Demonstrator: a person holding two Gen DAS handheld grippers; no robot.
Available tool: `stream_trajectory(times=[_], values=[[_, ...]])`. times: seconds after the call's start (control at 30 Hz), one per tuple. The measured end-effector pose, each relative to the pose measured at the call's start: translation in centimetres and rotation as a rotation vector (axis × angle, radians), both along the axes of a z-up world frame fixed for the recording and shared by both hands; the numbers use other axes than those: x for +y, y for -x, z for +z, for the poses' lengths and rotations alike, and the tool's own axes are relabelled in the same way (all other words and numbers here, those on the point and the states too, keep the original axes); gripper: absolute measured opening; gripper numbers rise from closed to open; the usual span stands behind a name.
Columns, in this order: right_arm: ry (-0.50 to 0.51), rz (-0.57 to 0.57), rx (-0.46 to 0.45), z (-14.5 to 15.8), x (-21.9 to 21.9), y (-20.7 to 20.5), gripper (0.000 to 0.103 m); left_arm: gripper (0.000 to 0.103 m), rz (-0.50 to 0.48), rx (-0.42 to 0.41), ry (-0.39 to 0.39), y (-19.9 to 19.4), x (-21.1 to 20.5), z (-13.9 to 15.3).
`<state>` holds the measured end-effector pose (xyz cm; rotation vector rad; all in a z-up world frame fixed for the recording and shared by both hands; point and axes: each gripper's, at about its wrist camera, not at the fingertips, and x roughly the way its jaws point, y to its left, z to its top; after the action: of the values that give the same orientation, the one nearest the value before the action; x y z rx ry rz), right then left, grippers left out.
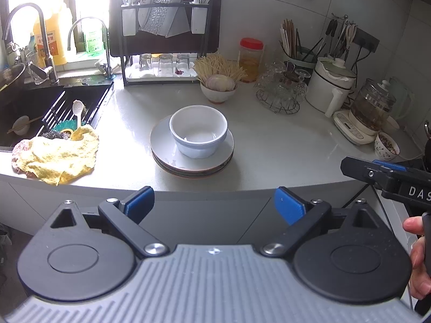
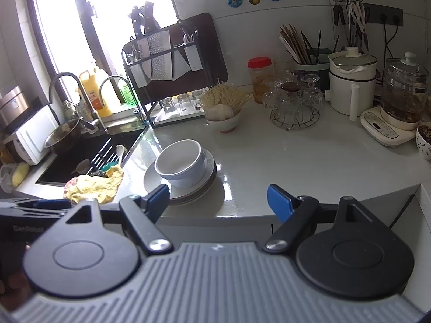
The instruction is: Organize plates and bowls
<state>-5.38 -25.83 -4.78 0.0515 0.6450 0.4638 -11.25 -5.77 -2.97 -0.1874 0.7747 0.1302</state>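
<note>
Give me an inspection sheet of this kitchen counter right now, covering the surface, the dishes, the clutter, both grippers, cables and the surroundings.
Surface: pale countertop, glossy, bare near the front edge.
Job's things: white bowl upright on a stack of plates, mid-counter.
Clutter: yellow cloth at the sink edge; small bowl with garlic; red-lidded jar; glassware on a wire stand.
Grippers: left gripper open, empty; right gripper open, empty; both short of the stack.
Cables: cords run from a wall socket strip down behind the appliances.
Surroundings: dark sink on the left, knife rack behind, white pot, glass kettle.
</note>
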Motion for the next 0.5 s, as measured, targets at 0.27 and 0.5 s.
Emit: stream_trajectory(times=[0.27,0.5], values=[[-0.008,-0.008,-0.004,0.4,-0.2,0.2,0.081,0.099,0.003,-0.013,-0.041,0.4,-0.2,1.1],[-0.003,-0.025,-0.009,0.6,-0.4,0.3,0.082,0.1,-0.019,-0.031,-0.042,0.0,-0.4,1.5]])
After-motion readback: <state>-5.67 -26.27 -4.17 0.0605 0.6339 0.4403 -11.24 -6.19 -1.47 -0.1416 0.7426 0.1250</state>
